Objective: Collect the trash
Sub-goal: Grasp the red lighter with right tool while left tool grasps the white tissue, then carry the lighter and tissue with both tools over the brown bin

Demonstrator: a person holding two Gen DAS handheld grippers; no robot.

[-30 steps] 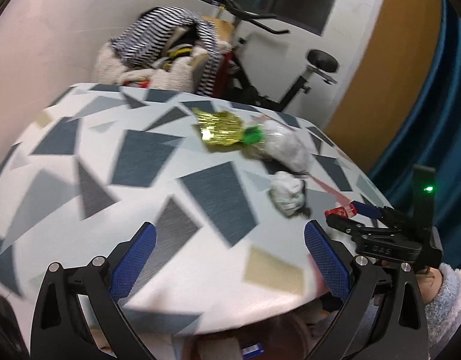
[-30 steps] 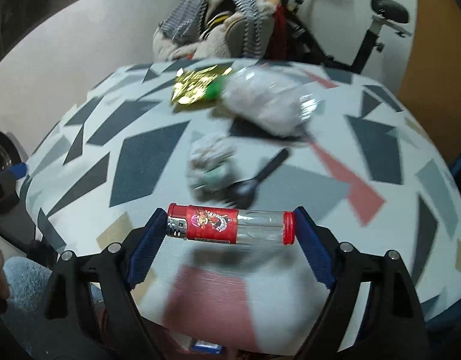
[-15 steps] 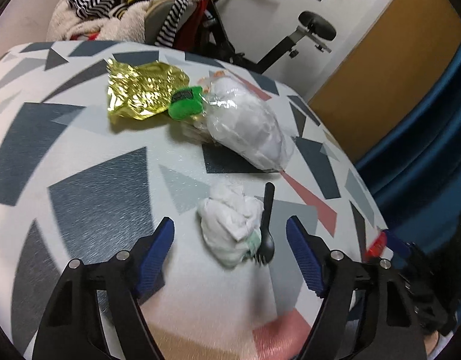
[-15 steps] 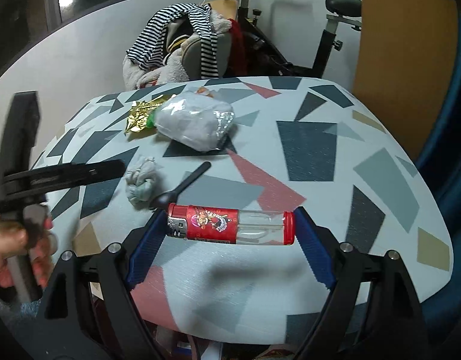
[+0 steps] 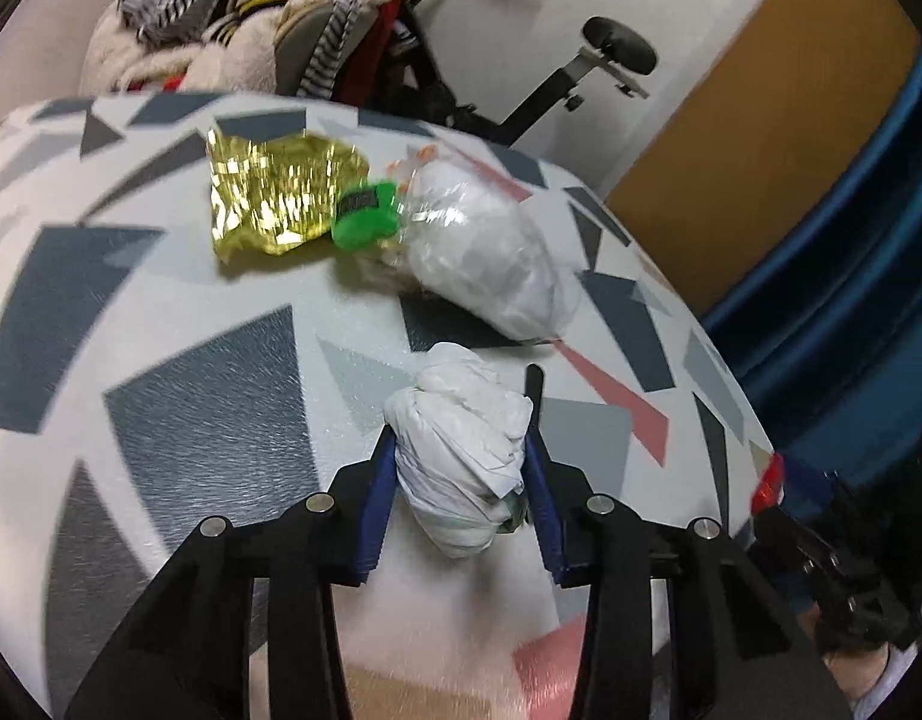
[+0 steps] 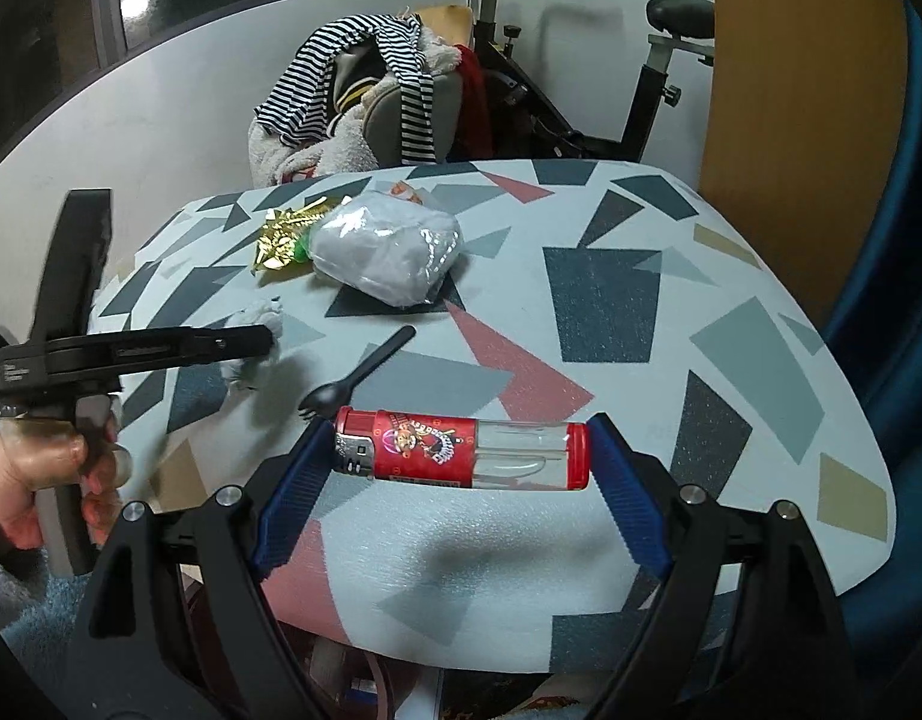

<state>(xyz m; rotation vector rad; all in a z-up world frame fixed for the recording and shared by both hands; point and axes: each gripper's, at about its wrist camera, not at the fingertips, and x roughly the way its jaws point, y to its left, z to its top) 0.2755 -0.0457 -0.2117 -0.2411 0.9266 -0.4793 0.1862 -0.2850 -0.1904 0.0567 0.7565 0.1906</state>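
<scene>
Tissue (image 5: 461,450), a crumpled white wad with a bit of green at its underside, sits on the table (image 5: 191,420) between my left gripper's (image 5: 461,468) blue pads, and both pads press its sides, so I read that claw as clamped on it. Half a second ago those pads stood wide apart with the wad lying free ahead of them; now they have come in around it. A black fork (image 6: 356,375) lies just beside the wad on its right. Farther back I see a gold wrapper (image 5: 275,198), a green piece (image 5: 365,222) and a clear bag (image 5: 484,258) of white stuff, touching one another. My right gripper (image 6: 461,450) is still clamped on the lighter (image 6: 461,450), red with a clear middle, held crosswise above the table's near edge, same as before
</scene>
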